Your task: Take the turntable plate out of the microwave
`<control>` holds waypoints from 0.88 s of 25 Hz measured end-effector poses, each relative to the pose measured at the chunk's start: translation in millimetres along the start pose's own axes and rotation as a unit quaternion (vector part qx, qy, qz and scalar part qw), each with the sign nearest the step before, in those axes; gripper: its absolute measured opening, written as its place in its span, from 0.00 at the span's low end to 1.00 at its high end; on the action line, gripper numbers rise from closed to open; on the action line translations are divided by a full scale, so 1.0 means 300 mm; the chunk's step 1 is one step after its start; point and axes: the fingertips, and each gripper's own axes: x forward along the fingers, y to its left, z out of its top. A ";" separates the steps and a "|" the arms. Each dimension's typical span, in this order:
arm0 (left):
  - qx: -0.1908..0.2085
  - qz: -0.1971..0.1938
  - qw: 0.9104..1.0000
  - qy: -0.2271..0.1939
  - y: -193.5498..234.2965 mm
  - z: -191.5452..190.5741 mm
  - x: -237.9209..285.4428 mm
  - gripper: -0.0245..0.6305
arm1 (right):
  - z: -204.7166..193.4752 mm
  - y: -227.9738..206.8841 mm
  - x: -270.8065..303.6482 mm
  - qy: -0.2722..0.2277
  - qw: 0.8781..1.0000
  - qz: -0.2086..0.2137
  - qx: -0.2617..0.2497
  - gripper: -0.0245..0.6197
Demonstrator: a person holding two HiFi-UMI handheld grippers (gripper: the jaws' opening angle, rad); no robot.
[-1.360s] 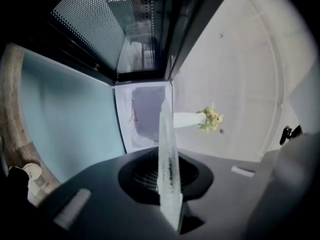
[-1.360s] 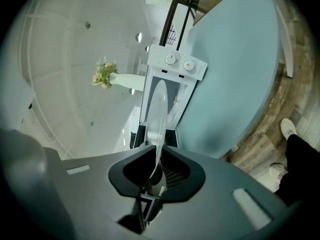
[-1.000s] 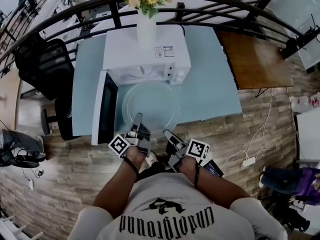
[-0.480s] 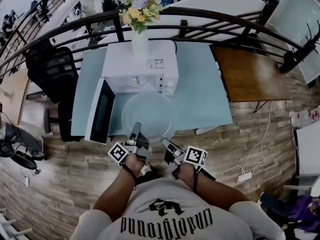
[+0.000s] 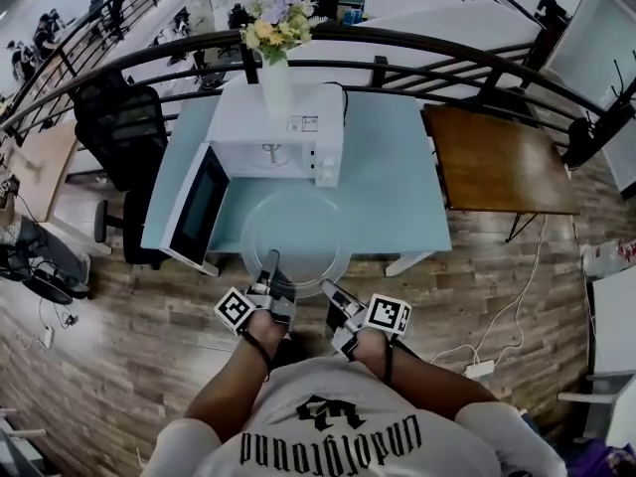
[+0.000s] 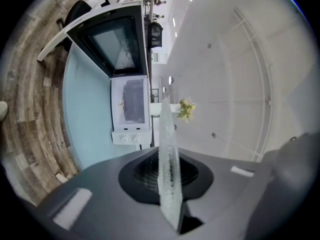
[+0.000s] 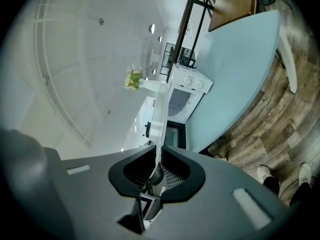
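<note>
While the plate (image 5: 296, 229) is hanging level above the near part of the table (image 5: 397, 182), clear of the microwave (image 5: 276, 125), I am reading the head view first. The left gripper (image 5: 269, 262) and right gripper (image 5: 329, 290) are both biting the plate's near rim, side by side. The door (image 5: 197, 203) is standing open to the left of the plate. A vase (image 5: 275, 78) is sitting on top of the microwave, well apart from the plate.

Looking along the left gripper's jaws, I am seeing them clamped on the rim. The glass is standing edge-on between the pads and pointing away towards the open microwave (image 6: 129, 109).

Looking along the right gripper's jaws, I am seeing the same thing: they are pinching the thin rim (image 7: 159, 119) deep in the throat, with nothing else between them.

Judging from this, I am taking the plate as already out, so the step in hand is carrying it to a resting place. Both grips are on one side only, so the plate's weight is probably levering on the pads. I am planning to:
- hold both grippers firm and at one height
- avoid twisting one wrist against the other, which could stress the glass
- touch the far edge down on the table first
- let go only once the glass is lying flat
</note>
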 end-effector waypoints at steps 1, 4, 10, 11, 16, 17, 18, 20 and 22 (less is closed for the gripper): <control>0.000 -0.001 1.000 -0.002 -0.006 -0.020 -0.014 0.15 | -0.004 0.006 -0.018 0.002 1.000 0.011 -0.003 0.09; 0.001 -0.001 1.000 -0.010 -0.018 -0.072 -0.060 0.15 | -0.021 0.010 -0.078 0.008 1.000 0.022 -0.003 0.09; 0.010 0.001 1.000 -0.020 -0.044 -0.153 -0.148 0.15 | -0.068 0.009 -0.191 0.019 1.000 0.019 0.000 0.09; 0.010 0.000 1.000 -0.022 -0.049 -0.163 -0.159 0.15 | -0.074 0.009 -0.205 0.021 1.000 0.019 -0.002 0.09; 0.010 0.000 1.000 -0.028 -0.068 -0.200 -0.208 0.15 | -0.107 -0.003 -0.270 0.028 1.000 -0.003 0.010 0.09; 0.010 -0.002 1.000 -0.030 -0.073 -0.205 -0.213 0.15 | -0.108 0.006 -0.271 0.028 1.000 0.008 0.006 0.09; 0.010 -0.004 0.999 -0.030 -0.080 -0.209 -0.218 0.15 | -0.108 0.020 -0.269 0.027 0.999 0.023 0.001 0.09; 0.012 -0.006 0.999 -0.032 -0.090 -0.214 -0.227 0.15 | -0.111 0.037 -0.271 0.027 0.999 0.040 -0.005 0.09; 0.015 -0.008 0.999 -0.033 -0.099 -0.217 -0.238 0.15 | -0.118 0.043 -0.281 0.026 0.999 0.043 -0.005 0.09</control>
